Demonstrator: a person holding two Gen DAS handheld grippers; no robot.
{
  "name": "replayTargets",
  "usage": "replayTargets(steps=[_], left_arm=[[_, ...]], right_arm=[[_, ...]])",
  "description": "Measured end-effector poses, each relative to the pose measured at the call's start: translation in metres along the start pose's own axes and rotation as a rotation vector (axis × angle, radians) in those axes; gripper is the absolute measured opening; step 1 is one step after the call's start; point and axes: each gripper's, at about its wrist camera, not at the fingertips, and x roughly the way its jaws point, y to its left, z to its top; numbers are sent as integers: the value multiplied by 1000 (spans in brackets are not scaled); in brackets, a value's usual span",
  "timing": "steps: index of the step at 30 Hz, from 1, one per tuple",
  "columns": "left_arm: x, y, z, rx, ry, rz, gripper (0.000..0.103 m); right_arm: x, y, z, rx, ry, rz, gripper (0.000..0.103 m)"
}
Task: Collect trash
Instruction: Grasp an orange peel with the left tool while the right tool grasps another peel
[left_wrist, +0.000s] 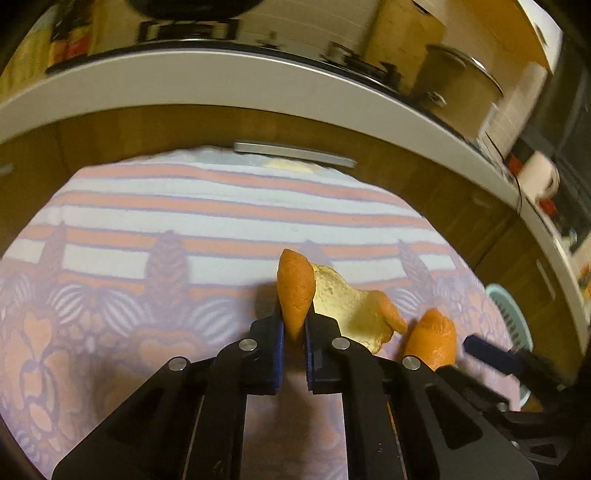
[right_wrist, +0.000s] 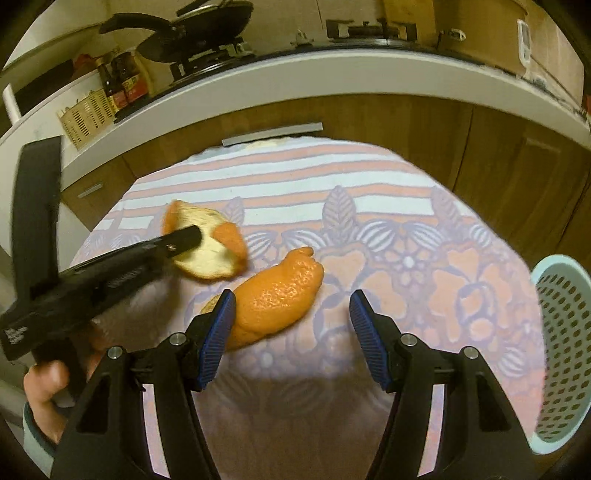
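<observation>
My left gripper (left_wrist: 294, 328) is shut on an orange peel (left_wrist: 295, 284), held just above the patterned tablecloth (left_wrist: 147, 221). The same peel shows in the right wrist view (right_wrist: 207, 254), pinched by the left gripper (right_wrist: 192, 234), its pale inside facing up. A second orange peel (right_wrist: 277, 295) lies on the cloth, also visible in the left wrist view (left_wrist: 432, 343). My right gripper (right_wrist: 291, 314) is open, its left finger touching or just over that second peel's near end. A light blue perforated trash basket (right_wrist: 561, 332) stands at the table's right edge.
The basket also shows in the left wrist view (left_wrist: 511, 321). Behind the table runs a white kitchen counter (right_wrist: 295, 77) over wooden cabinets, with a pan on a stove (right_wrist: 199, 33), sauce bottles (right_wrist: 122, 81) and a small cream basket (right_wrist: 86, 116).
</observation>
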Motion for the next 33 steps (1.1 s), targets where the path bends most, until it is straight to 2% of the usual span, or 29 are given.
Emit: replayTargets(steps=[4, 7, 12, 13, 14, 15, 19, 23, 33], left_arm=[[-3, 17, 2, -79, -6, -18, 7], [-5, 15, 1, -68, -15, -2, 6], [-7, 9, 0, -39, -26, 29, 6], [-7, 10, 0, -43, -25, 27, 7], [-6, 11, 0, -47, -24, 24, 7], [-6, 12, 0, -50, -24, 22, 7], [-9, 13, -1, -53, -35, 18, 7], [-14, 9, -2, -44, -54, 9, 6], [-46, -17, 7, -30, -107, -114, 6]], right_arm=[[9, 4, 1, 11, 2, 24, 60], [17, 9, 2, 8, 17, 35, 61], [17, 20, 0, -50, 2, -9, 60], [16, 22, 0, -56, -1, -6, 55], [16, 22, -1, -61, -1, 9, 44], [15, 24, -2, -70, -8, 8, 43], [8, 26, -5, -80, -38, 4, 28], [-3, 23, -6, -78, -62, -4, 23], [-58, 0, 1, -50, -174, -47, 16]])
